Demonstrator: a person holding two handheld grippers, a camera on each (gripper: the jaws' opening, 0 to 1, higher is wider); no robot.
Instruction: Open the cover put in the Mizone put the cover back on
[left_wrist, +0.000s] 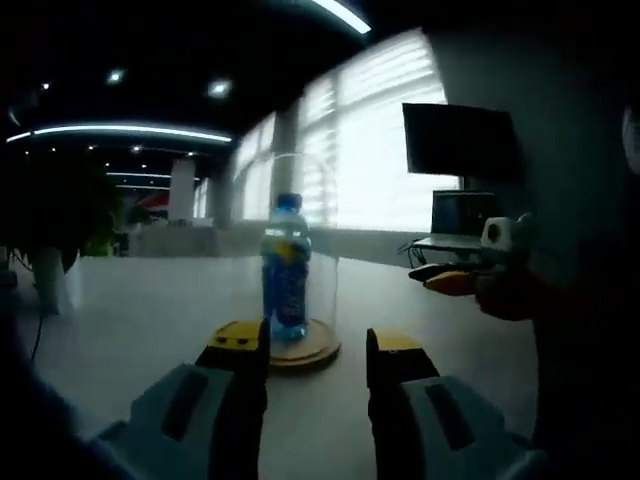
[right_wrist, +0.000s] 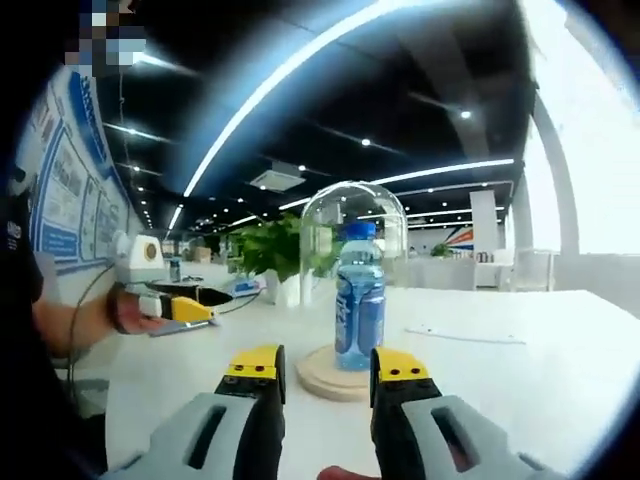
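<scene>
Potted plant (right_wrist: 270, 255): leafy green, in a pale pot, standing on the table far behind the dome in the right gripper view.
Left gripper (left_wrist: 318, 350): two dark jaws with yellow tips on grey-blue moulded bodies, spread apart with nothing between them; it sits low over the table, just short of the base. In the right gripper view it appears at the left edge, held in a person's hand, with an orange-yellow jaw tip.
Table (left_wrist: 130, 310): wide, smooth, pale top (it reads white in both views).
Wooden base (right_wrist: 330, 380): flat round disc of light wood, lying on the table.
Glass cover (right_wrist: 352, 215): clear, tall, round-topped dome, seated on the wooden base and enclosing the bottle.
Mizone bottle (right_wrist: 359, 300): upright blue plastic bottle with a blue cap and a blue-and-yellow label, standing at the middle of the base, under the dome.
Right gripper (right_wrist: 327, 372): same yellow-tipped dark jaws, parted and empty, one to either side of the base's near edge as seen from its own camera.
Monitor (left_wrist: 460, 140): dark flat rectangle at the right of the left gripper view, above a laptop (left_wrist: 458, 213).
</scene>
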